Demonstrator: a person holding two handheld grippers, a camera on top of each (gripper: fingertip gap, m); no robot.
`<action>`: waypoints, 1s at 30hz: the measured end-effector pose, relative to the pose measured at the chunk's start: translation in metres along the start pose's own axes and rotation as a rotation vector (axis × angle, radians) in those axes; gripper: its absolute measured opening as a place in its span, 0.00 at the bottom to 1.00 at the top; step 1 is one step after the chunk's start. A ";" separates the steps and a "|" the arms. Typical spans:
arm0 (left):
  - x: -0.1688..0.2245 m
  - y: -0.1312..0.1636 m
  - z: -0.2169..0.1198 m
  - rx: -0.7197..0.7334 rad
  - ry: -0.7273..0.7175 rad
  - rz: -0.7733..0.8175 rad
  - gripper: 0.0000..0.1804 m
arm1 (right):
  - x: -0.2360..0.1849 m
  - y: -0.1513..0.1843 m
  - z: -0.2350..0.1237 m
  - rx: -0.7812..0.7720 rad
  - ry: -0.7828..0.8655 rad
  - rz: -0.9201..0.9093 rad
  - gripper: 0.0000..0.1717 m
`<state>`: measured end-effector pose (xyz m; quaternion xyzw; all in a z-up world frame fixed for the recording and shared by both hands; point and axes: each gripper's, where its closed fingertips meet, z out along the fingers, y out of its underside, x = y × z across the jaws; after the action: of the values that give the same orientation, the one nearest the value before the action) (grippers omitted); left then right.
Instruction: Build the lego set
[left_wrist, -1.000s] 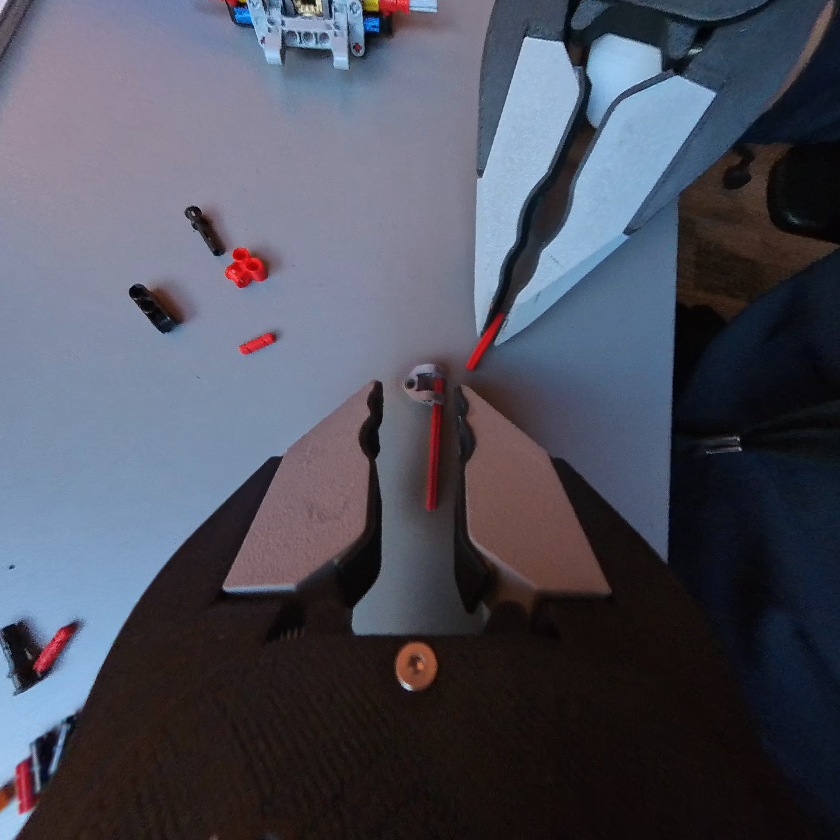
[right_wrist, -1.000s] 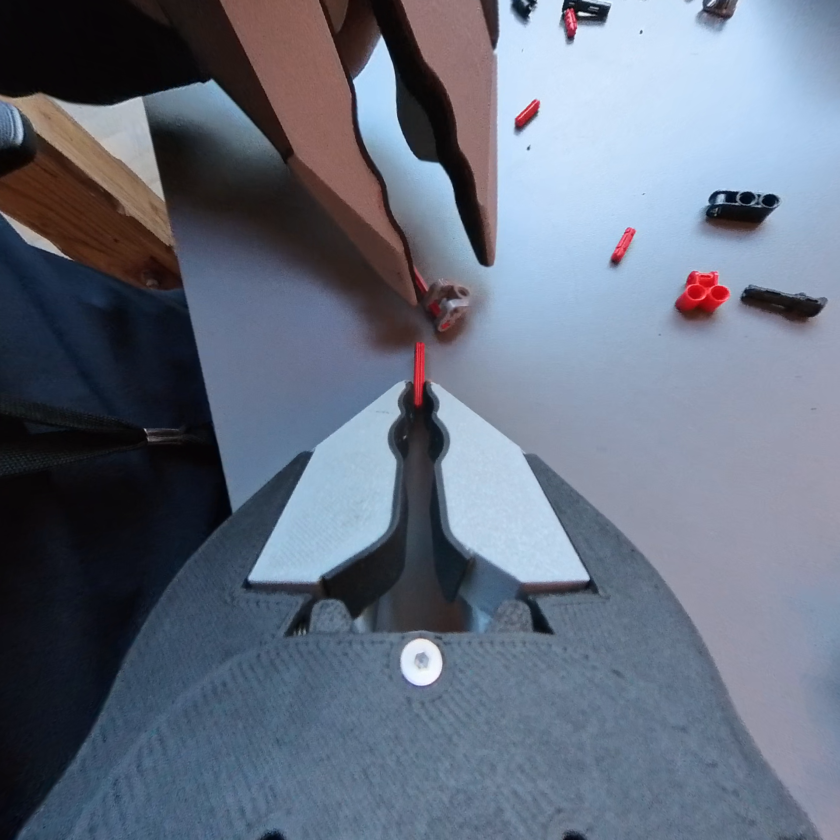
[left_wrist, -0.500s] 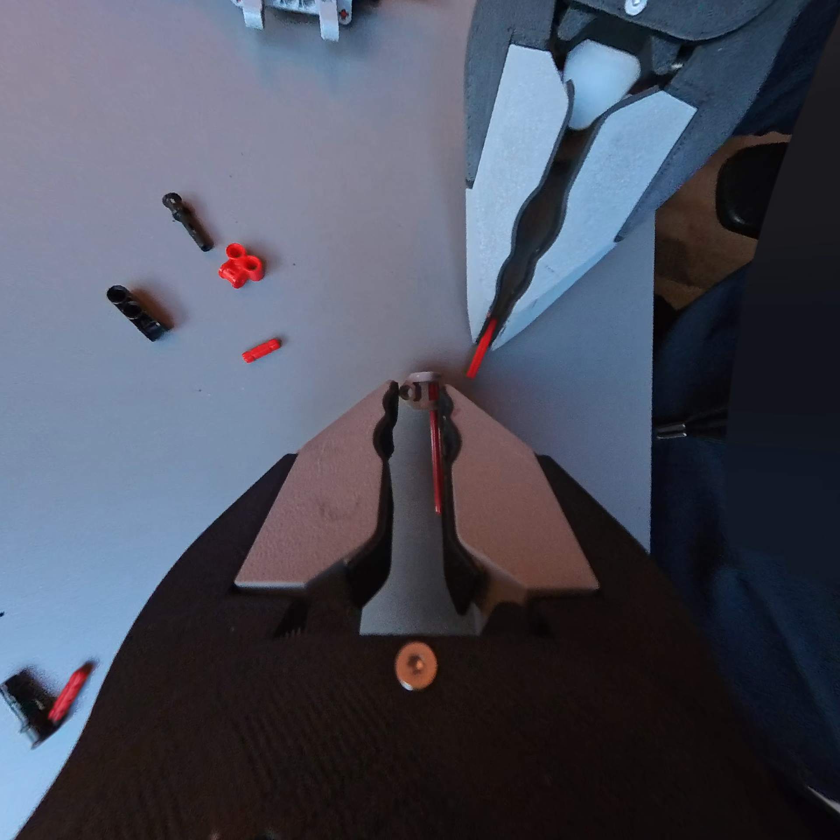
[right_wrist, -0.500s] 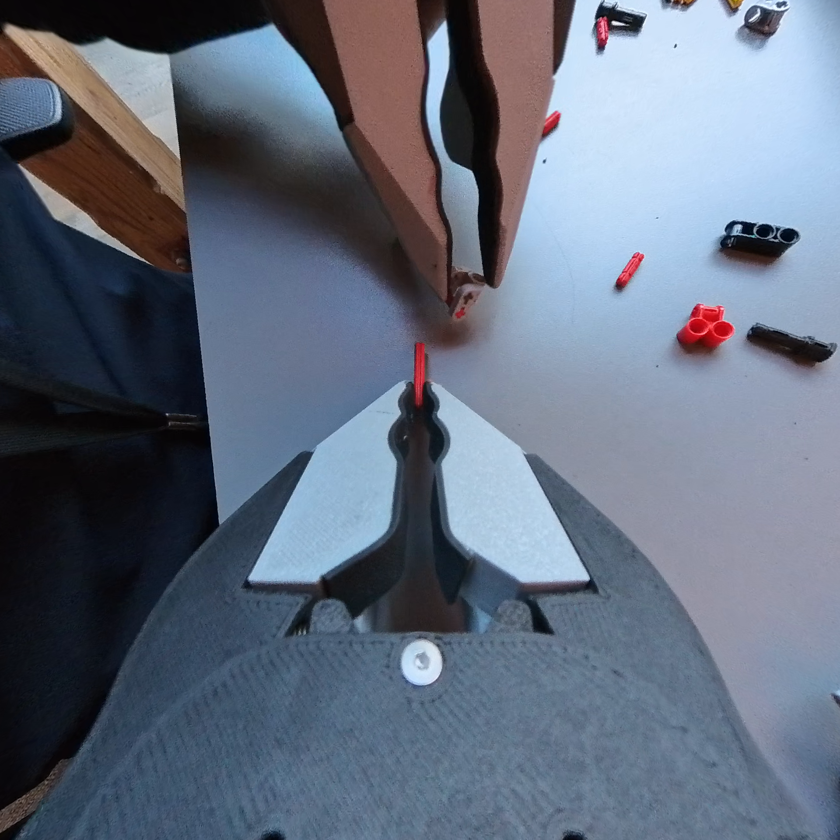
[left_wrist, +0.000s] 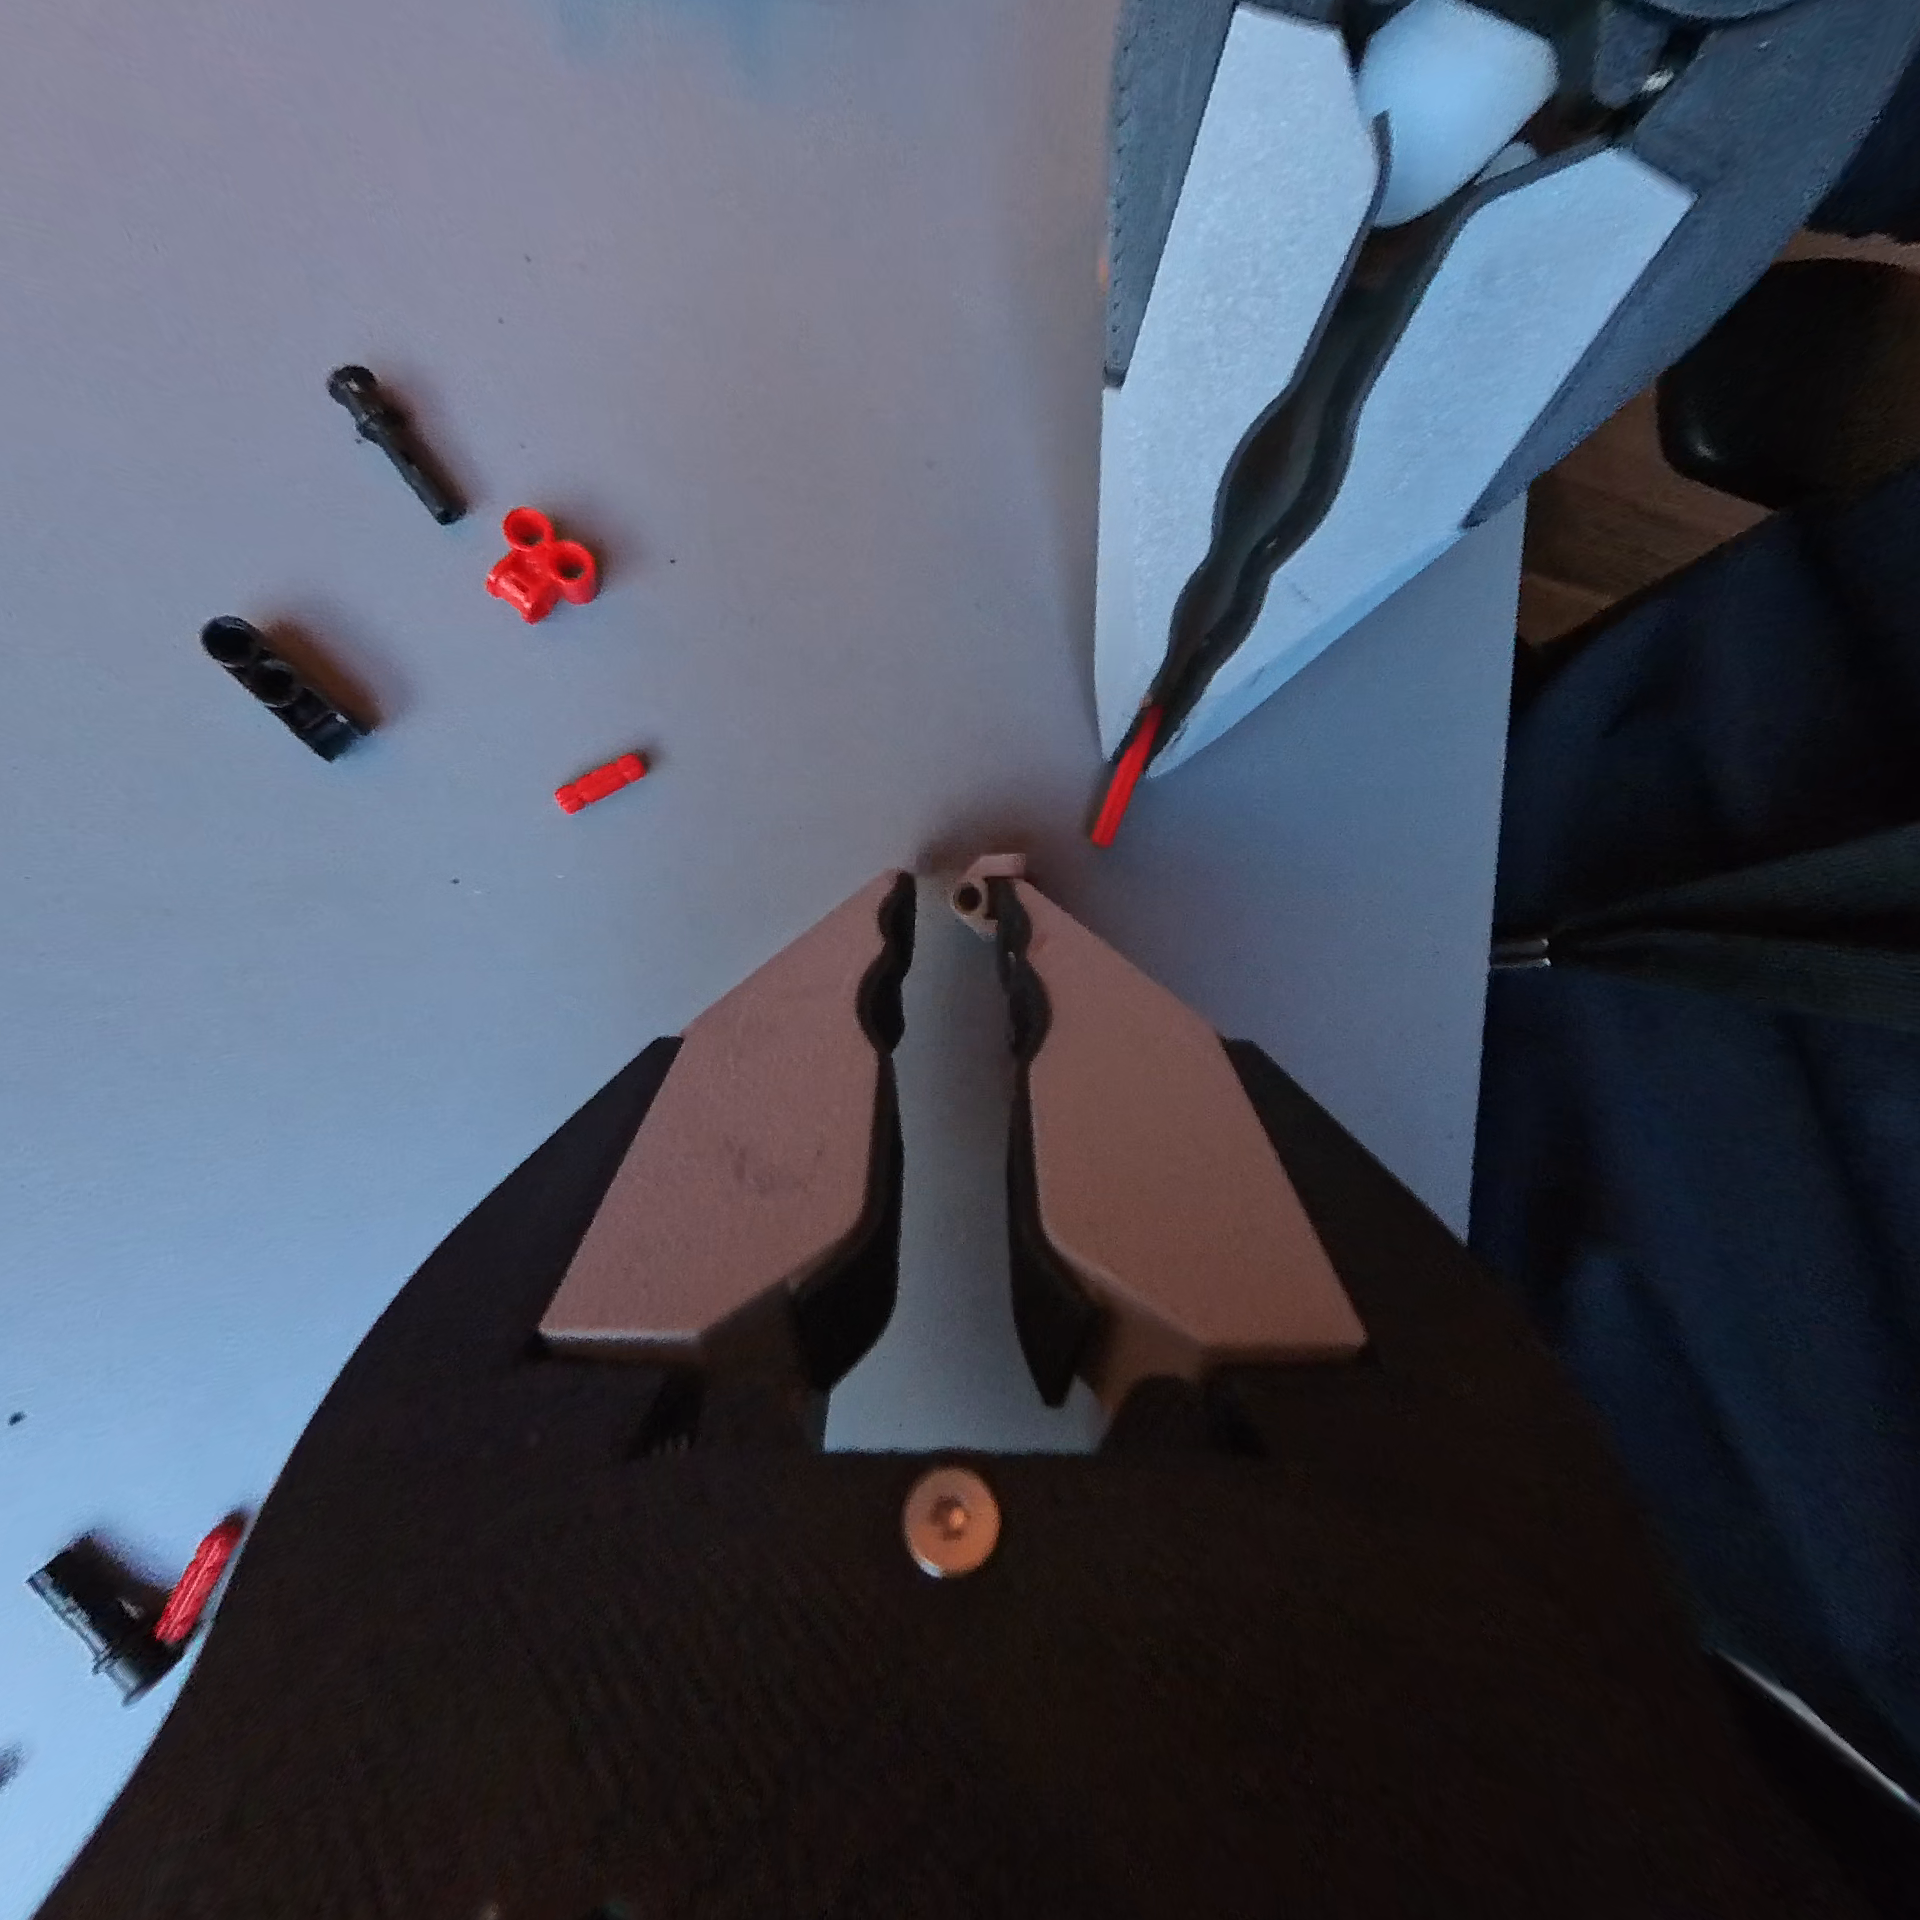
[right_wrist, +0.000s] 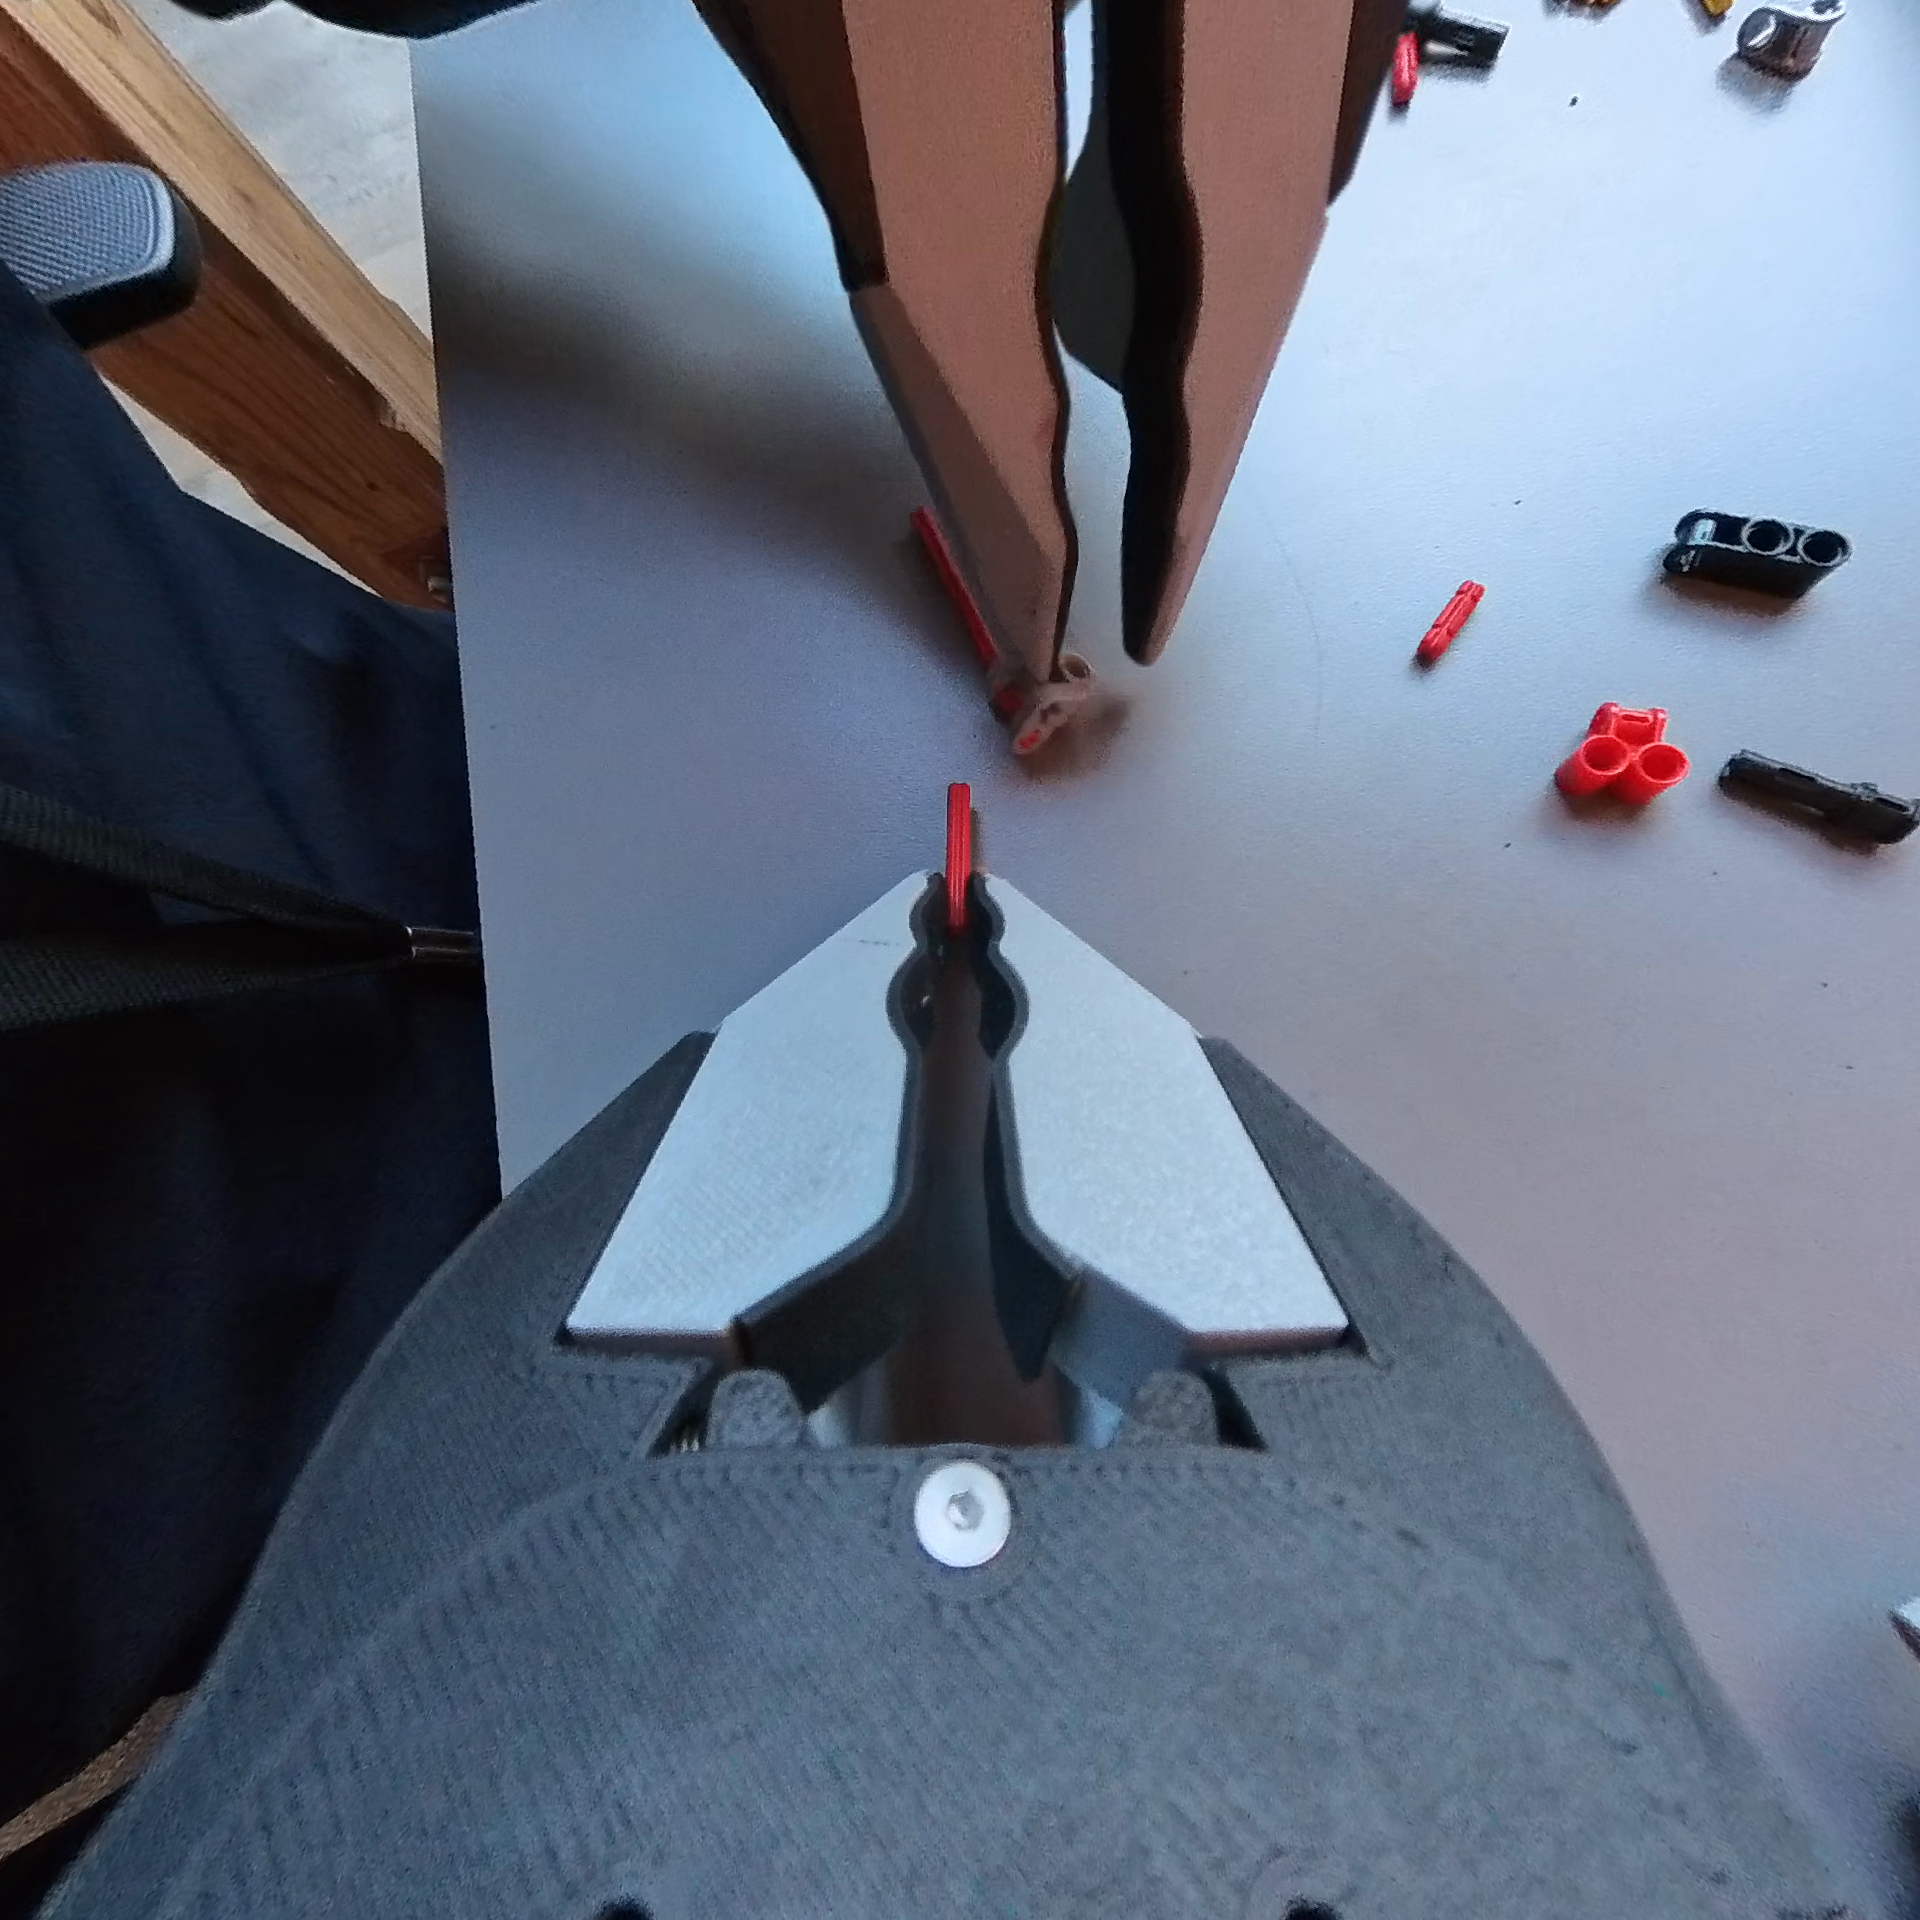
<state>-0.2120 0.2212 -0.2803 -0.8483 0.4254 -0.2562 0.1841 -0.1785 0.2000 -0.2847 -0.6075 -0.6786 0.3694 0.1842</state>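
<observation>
Grey desk (left_wrist: 727, 312) near its edge, dark clothing beyond. The left hand-held gripper (left_wrist: 958, 883) stands spread over a small grey connector (left_wrist: 982, 902): the piece lies against one fingertip, with a clear gap to the other. The right hand-held gripper (right_wrist: 956, 883) is pressed together, pinching a short red axle (right_wrist: 957, 842) that points toward the connector, near but apart. The right wrist view alone shows a second red axle (right_wrist: 951, 582) running from the connector behind the left finger; the left wrist view hides it. Loose parts lie well apart: red pin (left_wrist: 601, 781), red triple connector (left_wrist: 540, 564), black beam (left_wrist: 281, 686).
</observation>
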 end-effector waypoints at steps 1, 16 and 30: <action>0.001 0.000 0.001 -0.003 0.005 0.001 0.07 | 0.000 0.000 0.000 0.000 0.002 -0.002 0.01; 0.011 0.001 0.005 -0.027 0.142 -0.026 0.04 | 0.008 -0.004 0.003 -0.004 0.011 -0.045 0.00; 0.011 0.001 0.004 0.021 0.011 0.043 0.03 | 0.008 -0.004 0.003 -0.021 -0.003 -0.098 0.00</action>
<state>-0.2044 0.2117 -0.2812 -0.8355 0.4419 -0.2612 0.1964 -0.1852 0.2066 -0.2855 -0.5748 -0.7118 0.3537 0.1947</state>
